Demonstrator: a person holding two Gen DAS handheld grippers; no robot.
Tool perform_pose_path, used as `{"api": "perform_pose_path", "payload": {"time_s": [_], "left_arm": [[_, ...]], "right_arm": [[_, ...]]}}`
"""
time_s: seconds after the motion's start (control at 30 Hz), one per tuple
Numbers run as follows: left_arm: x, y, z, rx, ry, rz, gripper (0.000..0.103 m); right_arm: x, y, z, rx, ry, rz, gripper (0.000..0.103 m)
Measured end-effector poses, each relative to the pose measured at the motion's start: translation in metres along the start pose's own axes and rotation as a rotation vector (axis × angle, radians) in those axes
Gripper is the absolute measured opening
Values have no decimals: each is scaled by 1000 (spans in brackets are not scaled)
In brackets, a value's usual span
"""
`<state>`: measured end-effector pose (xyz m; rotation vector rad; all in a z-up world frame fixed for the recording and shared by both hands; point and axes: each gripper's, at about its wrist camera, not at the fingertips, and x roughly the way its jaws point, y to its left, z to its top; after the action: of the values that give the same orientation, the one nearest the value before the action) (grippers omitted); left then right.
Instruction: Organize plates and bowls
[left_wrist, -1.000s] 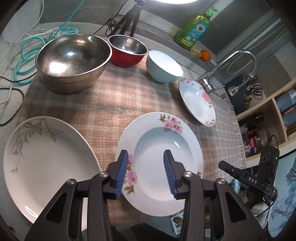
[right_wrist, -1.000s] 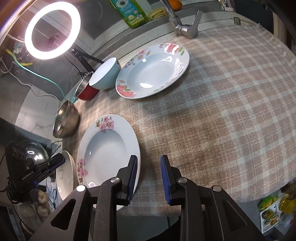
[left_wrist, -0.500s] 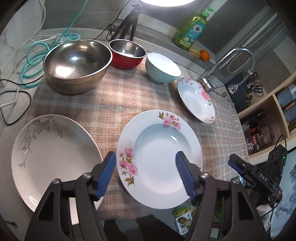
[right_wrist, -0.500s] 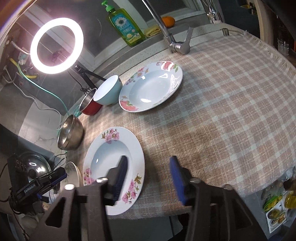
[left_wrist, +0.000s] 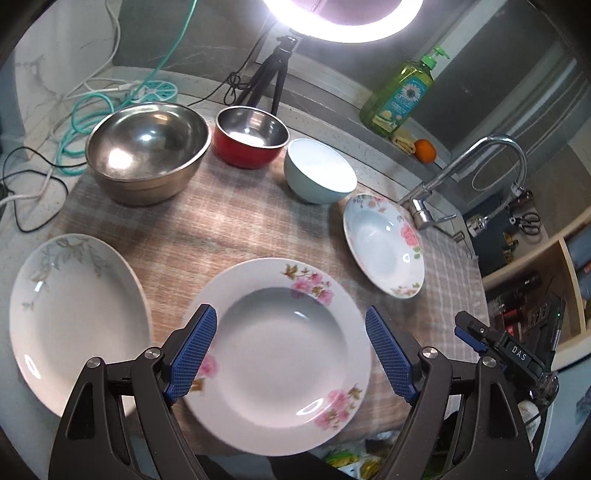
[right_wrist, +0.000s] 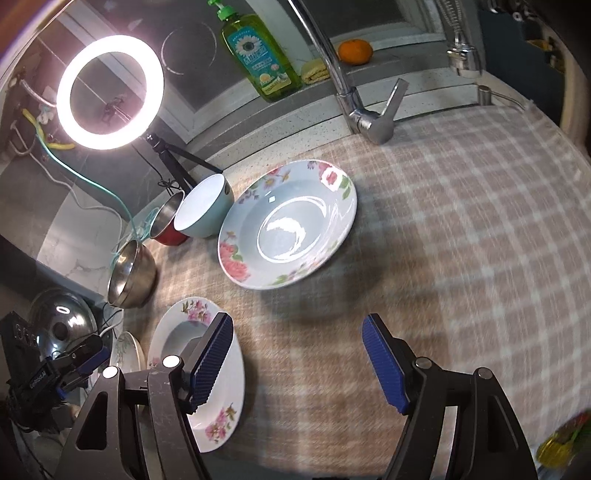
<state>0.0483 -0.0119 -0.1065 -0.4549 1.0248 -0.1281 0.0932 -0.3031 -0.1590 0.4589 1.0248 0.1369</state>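
Left tool (left_wrist: 286, 354): jaws opening, nothing gripped; it hovers above the pink-flowered plate (left_wrist: 280, 354), low centre of the left wrist view, the pads apart from the rim on either side.

Right tool (right_wrist: 297, 363): jaws opening, empty, over bare checked cloth (right_wrist: 461, 229) at lower centre of the right wrist view.

Blue-tinted flowered plate (right_wrist: 288, 225): mid-frame, well above the right tool, beside the pale blue bowl (right_wrist: 205, 212).

Leaf-pattern plate (left_wrist: 74, 321): lower left of the left wrist view, just beside the pink-flowered plate.

Steel bowl (left_wrist: 147, 151), red bowl (left_wrist: 251, 136): upper frame, far side of the table.

Risk, as judged: glazed rims lying flat on cloth give pads little purchase; a shallow pinch could slip, or drag the cloth and shift neighbouring dishes.
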Motion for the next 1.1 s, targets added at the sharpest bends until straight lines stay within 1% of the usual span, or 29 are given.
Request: {"api": "perform_pose_path", "payload": {"time_s": [0.17,0.37,0.53,0.67,0.87,1.1], "left_arm": [[16,-26,-2,-45,-17,14,83],[33,-52,3,-54,-31,24,83],[55,-61,12,-74,-17,30,83],[73,-64,20,-70,-3,43,83],[93,-69,30,-58,5,57,83],[115,-78,37,-22,26,59,81]], "right_arm": [[6,-18,34,-71,25,42,69],[16,-35,60,-119,58,96,69],[30,-43,77,-158,84,124,69],[46,-51,89,-155,116,144,69],[63,-54,104,-170,125,158,68],[83,-60,115,-149,143,167,53]]}}
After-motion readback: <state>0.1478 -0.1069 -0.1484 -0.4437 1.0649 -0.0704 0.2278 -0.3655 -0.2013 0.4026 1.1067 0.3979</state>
